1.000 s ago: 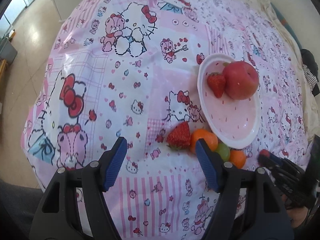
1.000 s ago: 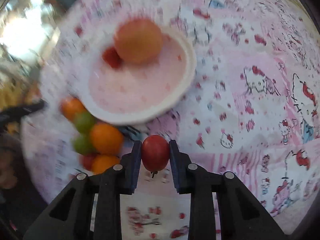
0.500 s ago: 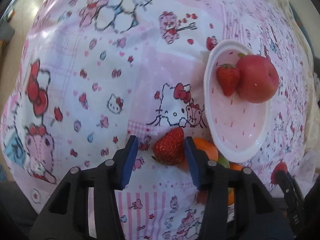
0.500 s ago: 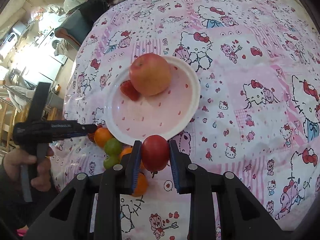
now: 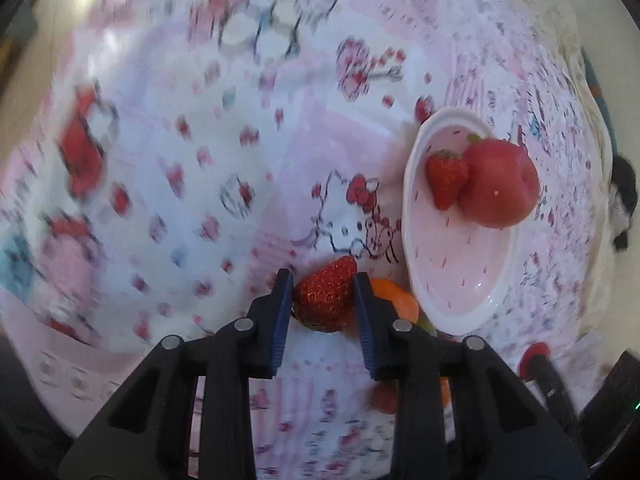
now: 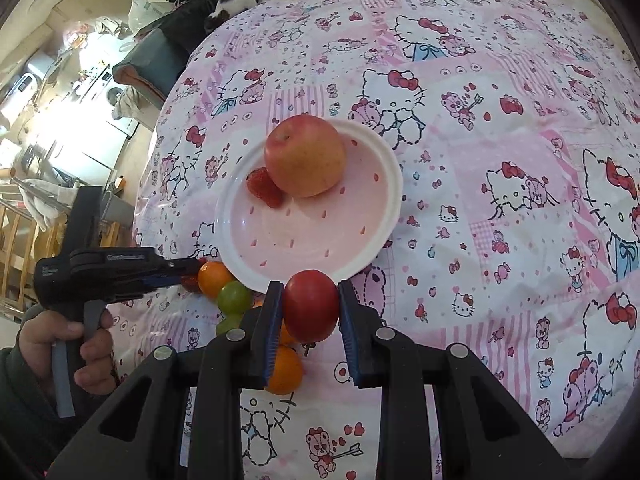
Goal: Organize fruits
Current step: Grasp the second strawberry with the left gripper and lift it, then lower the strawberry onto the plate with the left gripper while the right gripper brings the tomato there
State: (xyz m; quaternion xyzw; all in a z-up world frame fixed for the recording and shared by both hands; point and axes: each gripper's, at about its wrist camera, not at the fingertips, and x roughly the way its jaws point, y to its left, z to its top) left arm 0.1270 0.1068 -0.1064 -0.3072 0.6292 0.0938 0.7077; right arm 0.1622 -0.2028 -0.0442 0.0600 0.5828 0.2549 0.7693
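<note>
My left hand-held gripper clamps a strawberry low beside the plate; my right hand-held gripper grips a red tomato near its rim.

Cloth is showing pink & white patchwork w/ cartoon cats, bears, red bows, hearts, bits of blue. Plate is showing a white rim, pale pink inside w/ small red dashes. Apple on it is looking red-pink fading to yellow; strawberry beside it red. Both grippers are showing black bodies w/ blue pads: left gripper w/ a red seeded strawberry, right gripper w/ a deep red round fruit. Loose fruits: oranges orange, grapes green.
</note>
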